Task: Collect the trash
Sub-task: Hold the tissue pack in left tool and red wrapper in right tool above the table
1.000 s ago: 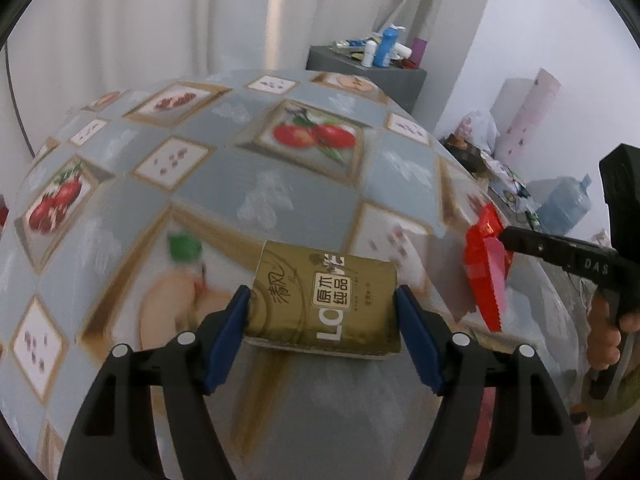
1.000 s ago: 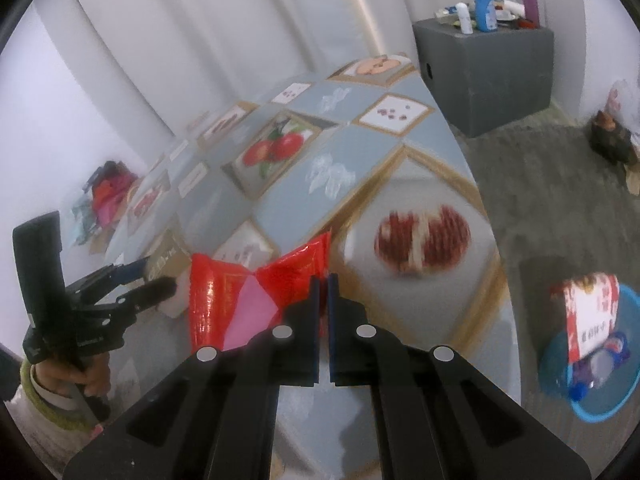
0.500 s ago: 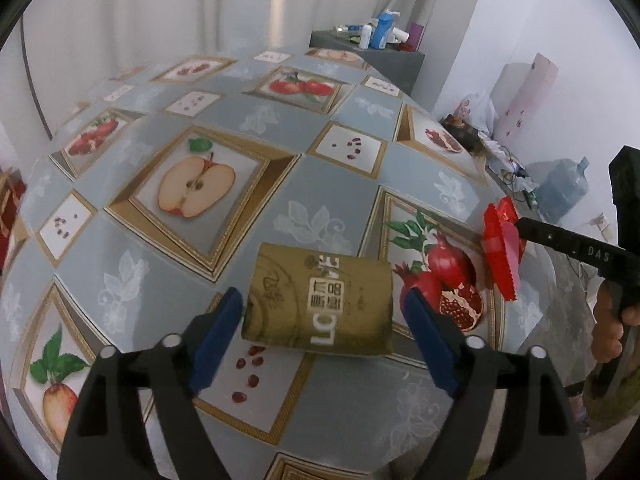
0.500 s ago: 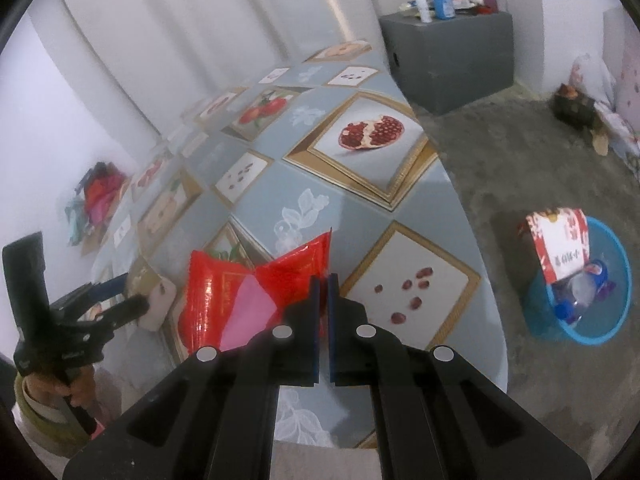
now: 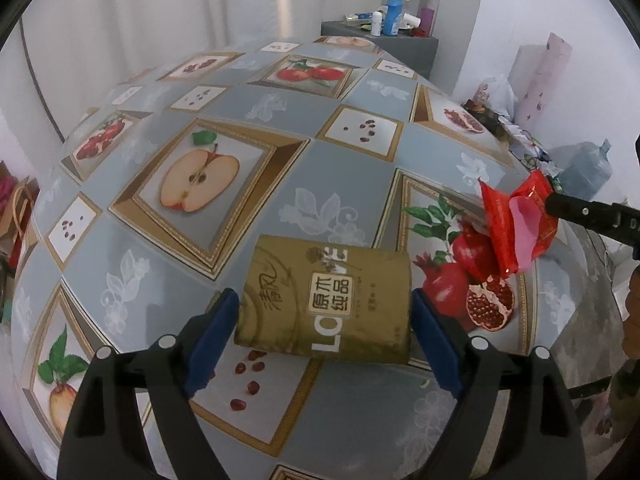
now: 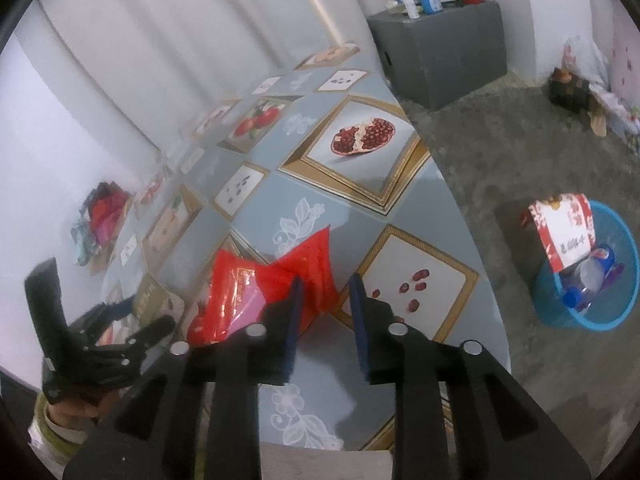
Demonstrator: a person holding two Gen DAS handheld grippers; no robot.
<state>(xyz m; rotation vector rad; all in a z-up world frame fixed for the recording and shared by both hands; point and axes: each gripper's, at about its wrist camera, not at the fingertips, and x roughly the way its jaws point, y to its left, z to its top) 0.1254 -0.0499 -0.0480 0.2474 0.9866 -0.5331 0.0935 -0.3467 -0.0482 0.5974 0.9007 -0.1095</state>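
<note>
My left gripper (image 5: 325,326) is shut on a gold tissue pack (image 5: 326,298) and holds it above the fruit-print tablecloth (image 5: 224,216). My right gripper (image 6: 326,302) is open. A red snack wrapper (image 6: 264,292) sits just left of its left finger, over the table near the right edge; whether it touches the finger I cannot tell. The wrapper also shows in the left wrist view (image 5: 516,224), at the tip of the right gripper. The left gripper shows in the right wrist view (image 6: 120,320) at lower left.
A blue basket (image 6: 592,308) on the floor right of the table holds a red-white box, a bottle and other trash. A grey cabinet (image 6: 440,52) with bottles stands behind the table. Bags and a water jug (image 5: 588,168) lie by the right wall.
My right gripper has opened; it was shut on the red wrapper before. The left gripper has lifted the gold pack off the table and tilted its view down.
</note>
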